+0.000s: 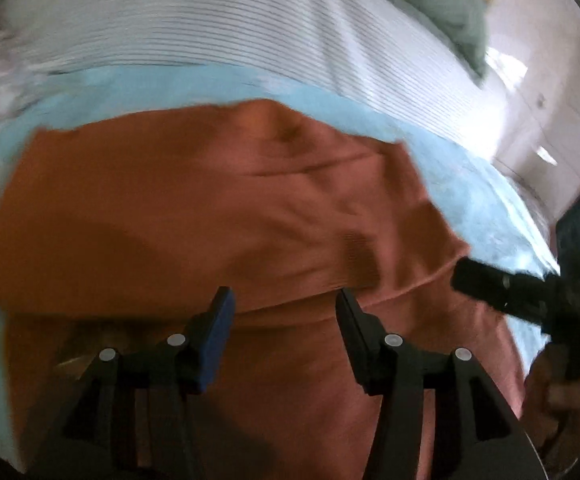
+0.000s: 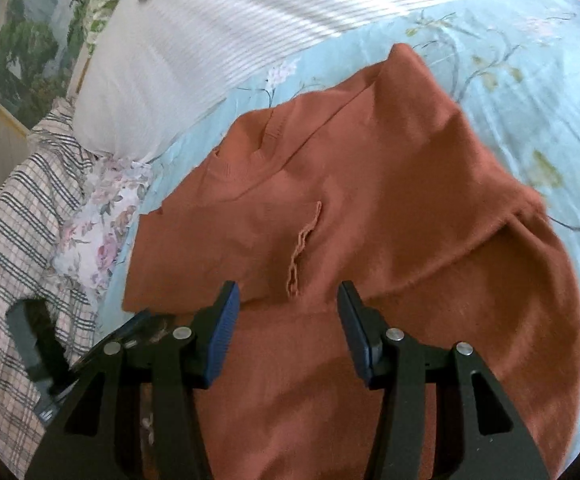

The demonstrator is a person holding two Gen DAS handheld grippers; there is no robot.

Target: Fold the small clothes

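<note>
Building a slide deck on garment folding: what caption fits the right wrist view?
Open right gripper hovers over a partly folded rust-orange sweater on a light-blue floral bedsheet.

My right claw point(image 2: 287, 300) hangs with its jaws spread wide, the blue pads point(image 2: 221, 332) apart and nothing between them. Just ahead of my fingertips and under them lies the rust-orange garment point(image 2: 370, 200), rumpled, with one part folded over the rest. A frayed slit point(image 2: 302, 248) in it runs straight out from the gap in my claw. The garment rests on a light blue floral sheet point(image 2: 510, 60) that spreads off to my right. Far ahead sits a white striped pillow point(image 2: 209, 40); to my left, a plaid cloth point(image 2: 21, 216) and a flowered one point(image 2: 97, 224).
</note>
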